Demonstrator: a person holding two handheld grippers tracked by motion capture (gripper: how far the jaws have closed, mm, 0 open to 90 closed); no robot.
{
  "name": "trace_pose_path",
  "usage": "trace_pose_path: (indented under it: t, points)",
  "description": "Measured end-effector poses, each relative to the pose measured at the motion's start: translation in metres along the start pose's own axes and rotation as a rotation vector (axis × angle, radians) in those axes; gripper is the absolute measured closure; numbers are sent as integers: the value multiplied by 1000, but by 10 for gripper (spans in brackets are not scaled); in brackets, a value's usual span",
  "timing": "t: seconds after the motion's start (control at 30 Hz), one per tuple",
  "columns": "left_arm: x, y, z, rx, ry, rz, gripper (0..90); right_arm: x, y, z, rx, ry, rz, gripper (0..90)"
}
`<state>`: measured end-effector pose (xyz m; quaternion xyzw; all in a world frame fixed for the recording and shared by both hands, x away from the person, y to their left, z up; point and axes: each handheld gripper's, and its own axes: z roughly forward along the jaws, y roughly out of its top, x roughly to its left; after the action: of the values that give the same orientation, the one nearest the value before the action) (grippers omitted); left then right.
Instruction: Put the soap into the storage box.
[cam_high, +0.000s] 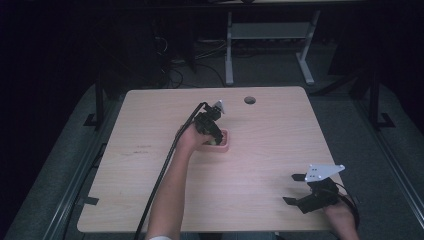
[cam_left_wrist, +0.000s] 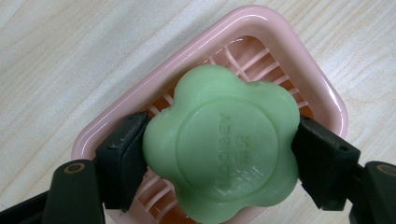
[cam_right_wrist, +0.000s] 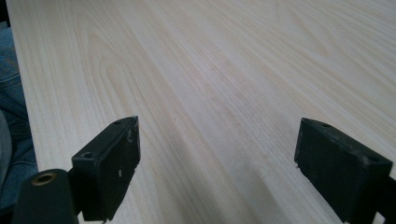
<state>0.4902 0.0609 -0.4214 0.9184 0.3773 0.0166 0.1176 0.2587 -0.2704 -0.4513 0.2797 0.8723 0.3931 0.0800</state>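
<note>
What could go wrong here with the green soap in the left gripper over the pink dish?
The soap is pinched by the left gripper only at two rounded lobes, so it might squirt out sideways. Its jaws sit inside the pink dish, so opening or lifting may drag the light dish. The right gripper rests far off, steadying nothing.

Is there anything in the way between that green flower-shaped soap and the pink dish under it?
Nothing visible. The left gripper is shut on the green soap directly over the pink dish, whose slatted floor shows bare around it.

Pale wooden table (cam_high: 260, 165) on grey floor (cam_high: 270, 75) (dim room behind).
</note>
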Motion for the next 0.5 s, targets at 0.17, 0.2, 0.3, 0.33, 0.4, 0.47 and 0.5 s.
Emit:
trace_pose_path:
  t: [0.17,0.2,0.3,0.33,0.4,0.47,0.5]
  points:
    - [0,-1,-1,-3,1,2,255,0,0,1,4,-2,0,137]
    - [0,-2,-1,-7,1,1,254,0,0,1,7,-1,-2,137]
    - [0,-2,-2,-11,1,-3,253,0,0,1,5,-2,-8,138]
    - [0,-2,-2,-15,0,-4,253,0,0,1,5,-2,-8,138]
    - [0,-3,-3,-6,3,8,251,0,0,2,6,-3,-5,138]
    - [1,-3,-4,-5,0,8,250,0,0,2,3,-1,-4,138]
    - [0,-4,-4,-14,-2,-3,249,0,0,2,6,-1,3,138]
